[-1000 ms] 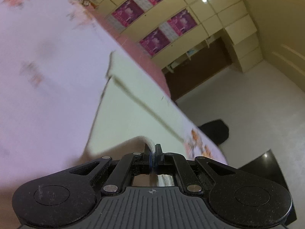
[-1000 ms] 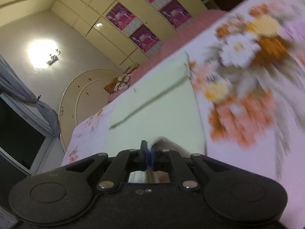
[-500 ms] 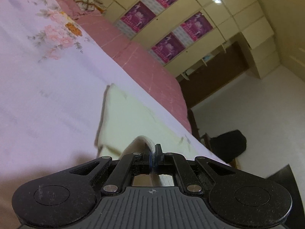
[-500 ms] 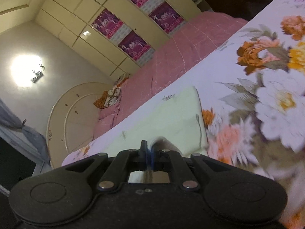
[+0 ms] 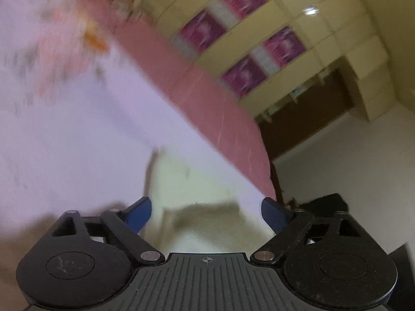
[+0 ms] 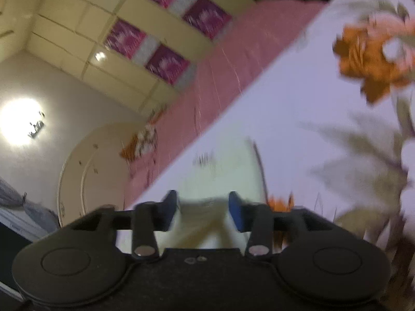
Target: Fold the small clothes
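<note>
my left gripper (image 5: 206, 213) has its jaws spread wide, and the pale cloth (image 5: 181, 181) lies low in the middle of the frame on the floral bedsheet (image 5: 77, 134), between the blue pads but not pinched. my right gripper (image 6: 203, 211) is also parted, with the same pale cloth (image 6: 228, 171) at lower centre between its pads (both views are blurred, so i cannot tell if anything touches).

Left gripper (image 5: 206, 213): blue-padded fingers (image 5: 140, 216) spread wide apart, gripping nothing, aimed forward and down at a tilt. Right gripper (image 6: 203, 211): blue-padded fingers (image 6: 237, 213) likewise parted, though less widely, clamping nothing; view motion-blurred.
</note>
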A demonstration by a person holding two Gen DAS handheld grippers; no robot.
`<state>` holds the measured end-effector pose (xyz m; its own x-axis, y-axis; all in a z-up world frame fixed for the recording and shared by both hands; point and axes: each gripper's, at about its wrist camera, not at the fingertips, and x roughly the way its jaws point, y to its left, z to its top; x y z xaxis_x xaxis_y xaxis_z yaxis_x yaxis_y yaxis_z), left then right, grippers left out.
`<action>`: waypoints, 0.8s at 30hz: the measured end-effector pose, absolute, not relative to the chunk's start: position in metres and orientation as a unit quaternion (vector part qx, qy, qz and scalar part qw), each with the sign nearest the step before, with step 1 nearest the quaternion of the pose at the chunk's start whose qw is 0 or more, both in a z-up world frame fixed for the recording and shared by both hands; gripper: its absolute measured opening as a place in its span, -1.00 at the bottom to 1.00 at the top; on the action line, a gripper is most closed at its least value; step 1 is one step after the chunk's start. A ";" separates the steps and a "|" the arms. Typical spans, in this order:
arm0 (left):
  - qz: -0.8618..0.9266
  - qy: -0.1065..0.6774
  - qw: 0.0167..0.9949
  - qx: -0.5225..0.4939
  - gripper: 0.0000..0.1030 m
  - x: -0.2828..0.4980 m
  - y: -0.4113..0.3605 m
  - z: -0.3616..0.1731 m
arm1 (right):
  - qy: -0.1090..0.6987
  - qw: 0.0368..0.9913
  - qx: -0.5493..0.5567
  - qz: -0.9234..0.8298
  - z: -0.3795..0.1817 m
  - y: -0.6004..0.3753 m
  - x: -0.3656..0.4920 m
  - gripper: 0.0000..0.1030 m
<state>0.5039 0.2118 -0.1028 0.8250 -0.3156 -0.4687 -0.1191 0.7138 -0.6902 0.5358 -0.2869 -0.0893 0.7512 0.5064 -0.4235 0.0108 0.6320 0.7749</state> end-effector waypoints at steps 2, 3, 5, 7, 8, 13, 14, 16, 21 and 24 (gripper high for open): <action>-0.069 0.297 0.886 -0.350 0.64 0.507 0.212 -0.101 | 0.299 0.853 0.397 0.159 -0.085 -0.293 0.533 -0.15; -0.074 0.301 0.893 -0.326 0.48 0.511 0.210 -0.100 | 0.293 0.859 0.388 0.162 -0.084 -0.296 0.535 -0.15; -0.088 0.322 0.898 -0.287 0.25 0.520 0.205 -0.102 | 0.295 0.874 0.350 0.165 -0.079 -0.294 0.535 -0.19; -0.097 0.340 0.900 -0.256 0.18 0.531 0.198 -0.104 | 0.309 0.884 0.311 0.165 -0.078 -0.287 0.538 -0.21; -0.096 0.347 0.902 -0.237 0.18 0.539 0.195 -0.108 | 0.315 0.887 0.294 0.166 -0.079 -0.282 0.539 -0.23; -0.097 0.370 0.907 -0.177 0.03 0.558 0.180 -0.112 | 0.342 0.897 0.222 0.169 -0.079 -0.256 0.544 -0.40; -0.096 0.371 0.908 -0.169 0.00 0.561 0.178 -0.110 | 0.346 0.899 0.208 0.168 -0.079 -0.252 0.545 -0.42; -0.096 0.374 0.910 -0.149 -0.05 0.566 0.174 -0.108 | 0.351 0.903 0.184 0.166 -0.077 -0.244 0.547 -0.53; -0.104 0.375 0.914 -0.118 -0.38 0.567 0.167 -0.103 | 0.353 0.911 0.124 0.174 -0.071 -0.225 0.545 -0.82; -0.104 0.369 0.918 -0.102 -0.80 0.559 0.165 -0.102 | 0.346 0.916 0.097 0.179 -0.066 -0.216 0.540 -0.88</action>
